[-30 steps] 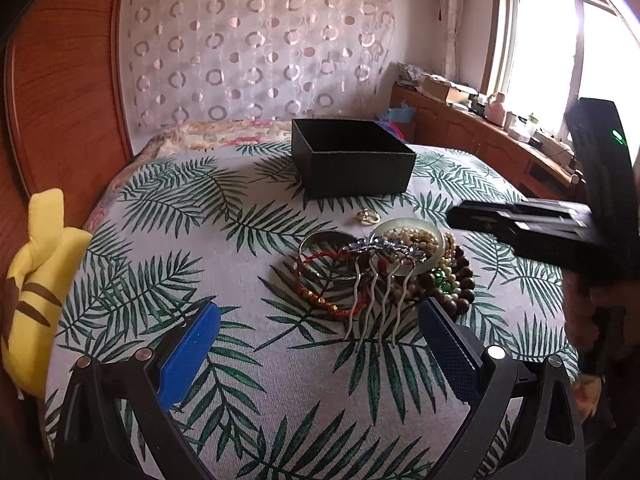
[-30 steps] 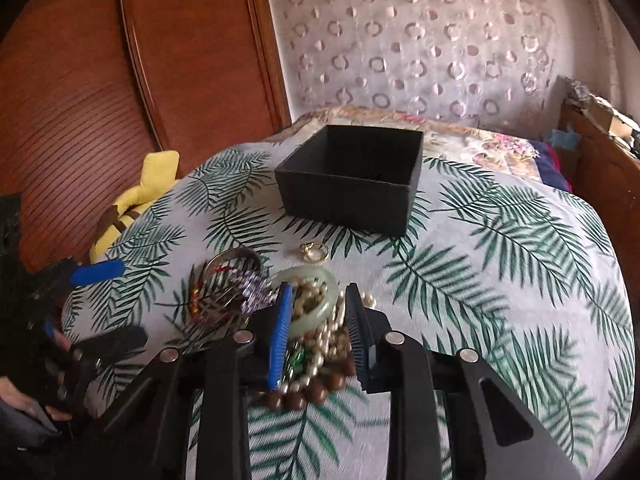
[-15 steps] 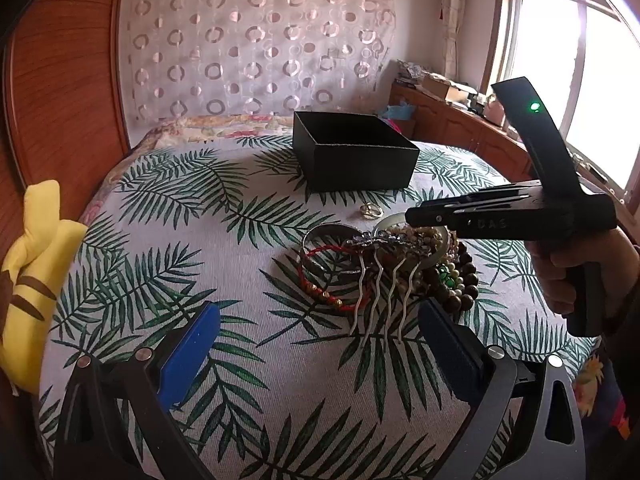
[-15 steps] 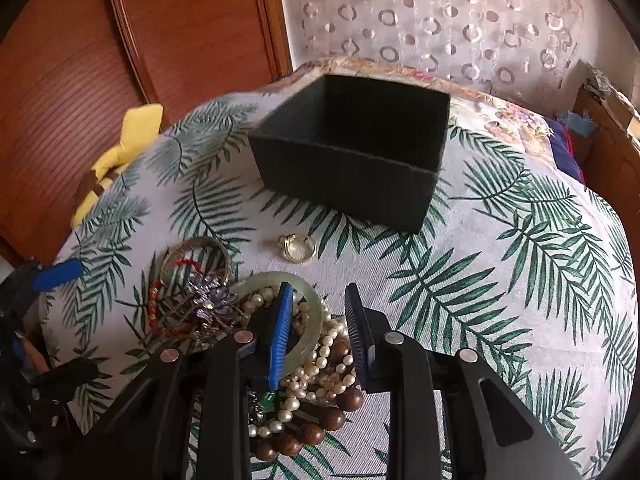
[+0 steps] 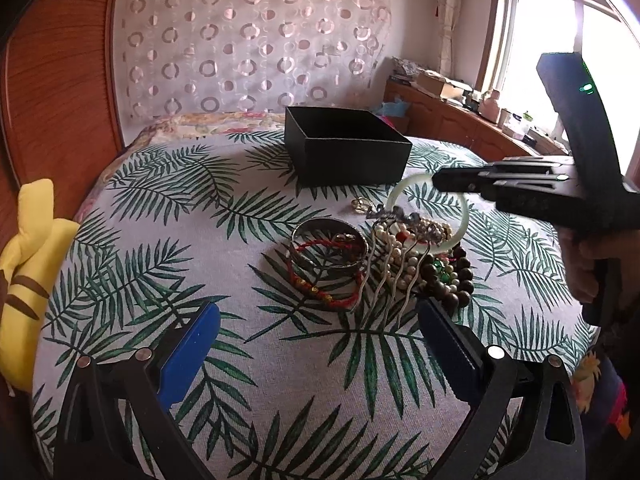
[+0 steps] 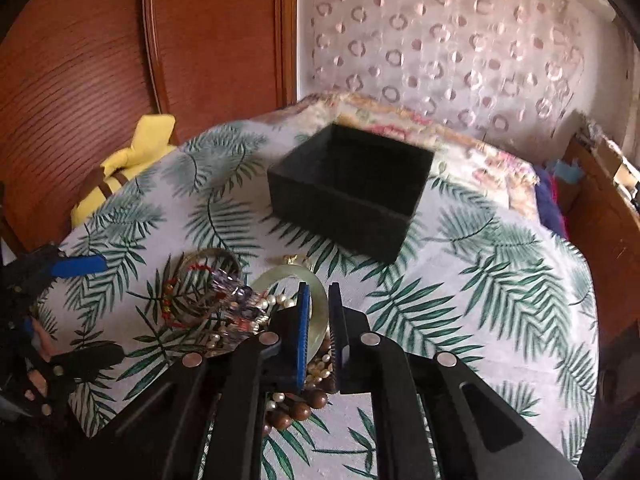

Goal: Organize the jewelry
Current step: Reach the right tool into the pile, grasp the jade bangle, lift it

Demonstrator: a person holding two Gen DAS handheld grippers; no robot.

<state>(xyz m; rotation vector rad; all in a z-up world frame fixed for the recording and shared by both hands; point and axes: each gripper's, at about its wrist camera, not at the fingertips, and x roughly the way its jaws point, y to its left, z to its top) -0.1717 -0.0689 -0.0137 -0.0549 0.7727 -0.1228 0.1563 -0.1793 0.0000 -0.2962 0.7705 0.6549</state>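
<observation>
A pile of jewelry lies on the palm-leaf tablecloth (image 5: pixel 168 216): a silver bangle (image 5: pixel 330 246), a red bead bracelet (image 5: pixel 324 294), a metal hair comb (image 5: pixel 394 268), pearls and brown beads (image 5: pixel 452 284). My right gripper (image 6: pixel 320 304) is shut on a pale green jade bangle (image 6: pixel 318 322) and tilts it up off the pile; it also shows in the left wrist view (image 5: pixel 460 220). An open black box (image 5: pixel 346 150) stands behind the pile. My left gripper (image 5: pixel 320 328) is open and empty, low in front of the pile.
A small gold ring (image 5: pixel 362 205) lies between the box and the pile. A yellow plush toy (image 5: pixel 28 252) rests at the left edge by the wooden headboard (image 5: pixel 60 68). A wooden cabinet (image 5: pixel 460 120) with clutter stands at the right under the window.
My right gripper has closed on the jade bangle and lifted one side of it up from the pile. My left gripper has stayed open in place.
</observation>
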